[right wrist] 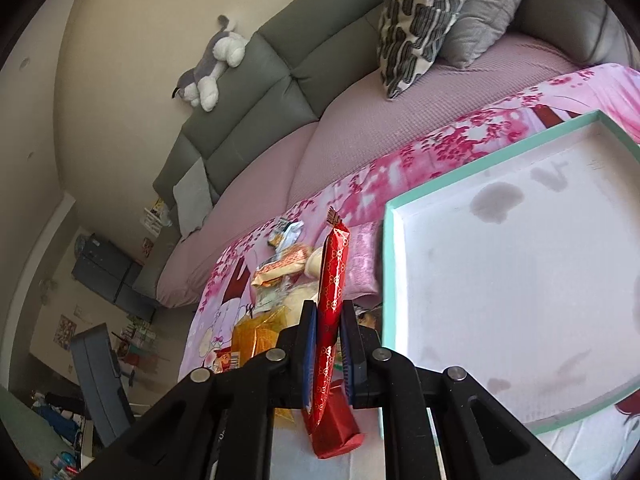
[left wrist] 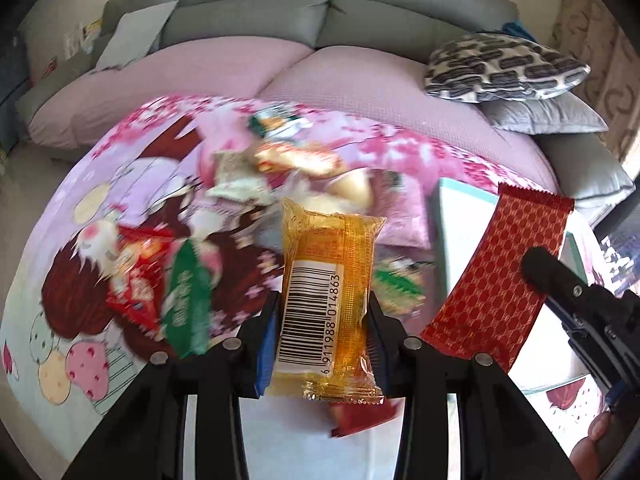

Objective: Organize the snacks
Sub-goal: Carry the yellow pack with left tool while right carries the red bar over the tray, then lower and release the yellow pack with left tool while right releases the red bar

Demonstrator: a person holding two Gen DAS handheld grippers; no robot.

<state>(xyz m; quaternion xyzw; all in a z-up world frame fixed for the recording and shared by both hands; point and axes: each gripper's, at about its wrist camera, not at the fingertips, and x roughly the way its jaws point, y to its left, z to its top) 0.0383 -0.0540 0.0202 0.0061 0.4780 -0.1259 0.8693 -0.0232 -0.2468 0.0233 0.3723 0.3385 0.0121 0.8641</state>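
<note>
Orange packet clamped in my left gripper, red packet in my right gripper; tray empty, snack pile unsorted.

**Sofa, cushions and a cluttered corner**

A grey sofa fills the top of the left wrist view, its seat under a mauve cover. At the upper right, a black-and-white patterned cushion lies on a plain grey cushion. In the right wrist view, a grey-and-white plush toy lies on the sofa back at upper left. Dark cabinets stand at lower left.
</note>
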